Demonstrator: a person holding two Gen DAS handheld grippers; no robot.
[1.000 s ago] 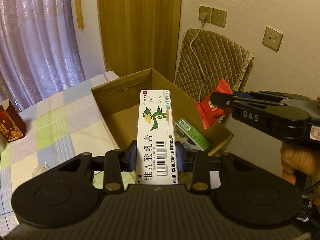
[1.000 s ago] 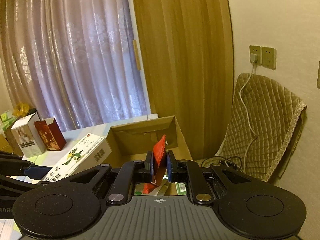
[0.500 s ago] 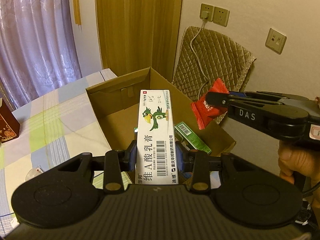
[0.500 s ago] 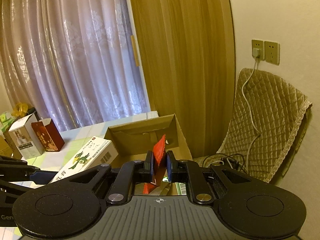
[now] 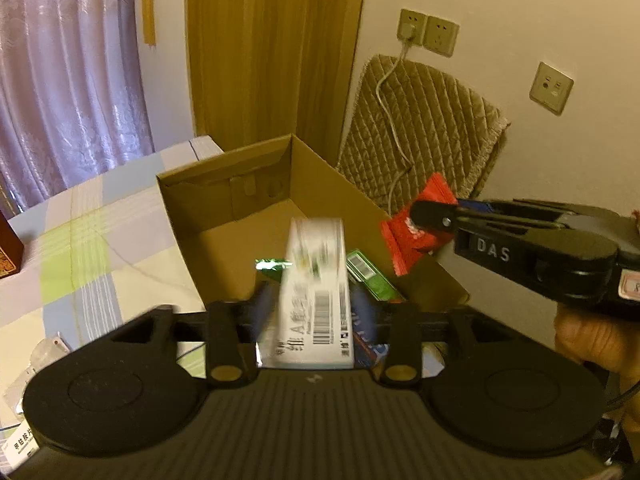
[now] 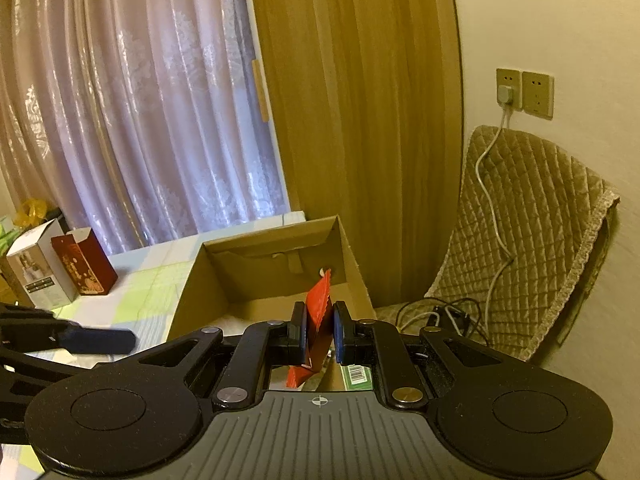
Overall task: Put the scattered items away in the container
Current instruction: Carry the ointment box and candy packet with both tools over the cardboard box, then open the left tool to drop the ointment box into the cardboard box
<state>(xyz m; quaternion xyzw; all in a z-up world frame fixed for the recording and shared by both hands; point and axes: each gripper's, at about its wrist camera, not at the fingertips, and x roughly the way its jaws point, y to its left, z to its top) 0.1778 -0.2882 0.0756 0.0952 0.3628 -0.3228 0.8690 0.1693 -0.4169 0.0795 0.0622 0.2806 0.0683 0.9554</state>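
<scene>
Crowding cardboard box (image 5: 224, 204): green packet (image 5: 370, 276), white carton (image 5: 316, 284).

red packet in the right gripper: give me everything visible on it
The red packet is a thin, flat, glossy red sachet with serrated ends and white print, too small to read. The right gripper pinches it edge-on, roughly upright, above the cardboard box near its right wall. Only the fingers touch it.

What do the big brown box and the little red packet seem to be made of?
The brown box looks like matte corrugated cardboard: folded flaps, cut tabs, dull surface. The red packet seems thin plastic or foil film, judging by its crimped, zigzag edge and slight sheen, though blur leaves that open.
</scene>
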